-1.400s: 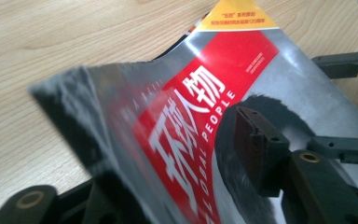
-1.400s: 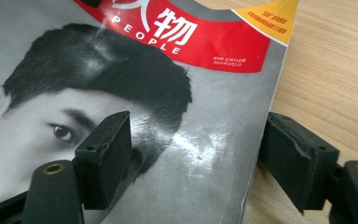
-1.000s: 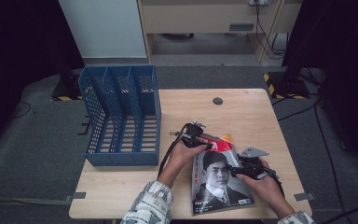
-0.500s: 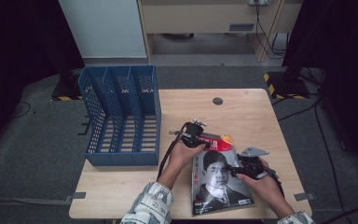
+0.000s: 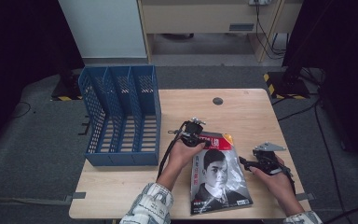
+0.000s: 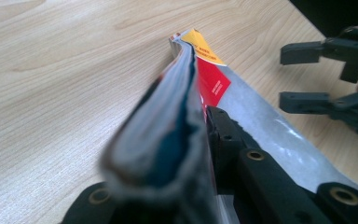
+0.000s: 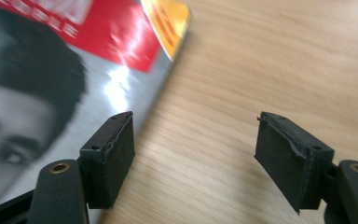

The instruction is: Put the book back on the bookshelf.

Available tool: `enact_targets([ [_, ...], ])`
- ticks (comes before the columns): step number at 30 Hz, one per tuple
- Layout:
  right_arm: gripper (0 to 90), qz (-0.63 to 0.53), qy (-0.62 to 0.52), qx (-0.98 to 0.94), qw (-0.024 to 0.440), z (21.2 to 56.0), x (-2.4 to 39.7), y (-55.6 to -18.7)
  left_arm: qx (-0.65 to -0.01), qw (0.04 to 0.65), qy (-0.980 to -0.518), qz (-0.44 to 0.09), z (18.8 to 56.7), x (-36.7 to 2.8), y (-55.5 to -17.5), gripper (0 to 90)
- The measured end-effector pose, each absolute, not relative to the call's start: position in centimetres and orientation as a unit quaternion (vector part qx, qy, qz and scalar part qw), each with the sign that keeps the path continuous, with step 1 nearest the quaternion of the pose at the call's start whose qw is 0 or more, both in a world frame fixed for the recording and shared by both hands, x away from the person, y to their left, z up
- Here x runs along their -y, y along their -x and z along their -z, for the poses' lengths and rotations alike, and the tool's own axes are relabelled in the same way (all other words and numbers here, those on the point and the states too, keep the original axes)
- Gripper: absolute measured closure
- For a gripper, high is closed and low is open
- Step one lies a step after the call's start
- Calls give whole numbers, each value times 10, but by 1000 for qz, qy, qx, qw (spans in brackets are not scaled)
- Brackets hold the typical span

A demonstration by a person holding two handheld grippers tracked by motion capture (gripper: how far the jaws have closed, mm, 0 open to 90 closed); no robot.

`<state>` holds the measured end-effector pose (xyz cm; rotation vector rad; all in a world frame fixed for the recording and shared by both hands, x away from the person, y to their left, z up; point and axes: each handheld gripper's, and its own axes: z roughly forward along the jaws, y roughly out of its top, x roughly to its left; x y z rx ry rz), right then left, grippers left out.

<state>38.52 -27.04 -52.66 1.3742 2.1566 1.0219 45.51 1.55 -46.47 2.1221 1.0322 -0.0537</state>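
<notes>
The jaws of the left gripper are clamped on the spine edge of the magazine, one jaw under the page block and one over the cover, as is shown in the left gripper view. The jaws of the right gripper are spread wide, with bare wood between them and nothing held; one jaw is seen just beside the magazine's free edge.

In the high view the magazine is found on the tabletop toward its near edge, with the left gripper at its 11 o'clock corner and the right gripper at 3 o'clock of it. The blue file rack stands at 10 o'clock of the magazine, well apart from it.

The step in hand is judged to be the pick-up: the spine edge appears slightly raised, though this cannot be settled from the blurred close view. The next move would call for the free edge to be taken by the right jaws, so that the magazine can be lifted level and stood upright for a rack compartment.
</notes>
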Motion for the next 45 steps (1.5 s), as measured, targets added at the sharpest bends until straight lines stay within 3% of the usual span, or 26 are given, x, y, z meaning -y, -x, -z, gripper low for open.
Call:
enact_targets([
  [21,235,-343,-481,-778,212,537,271,-386,-378,380,-844,14,435,-8,-447,860],
  [45,235,-346,-478,-778,214,538,269,-387,-382,405,-831,4,372,-28,-443,864],
])
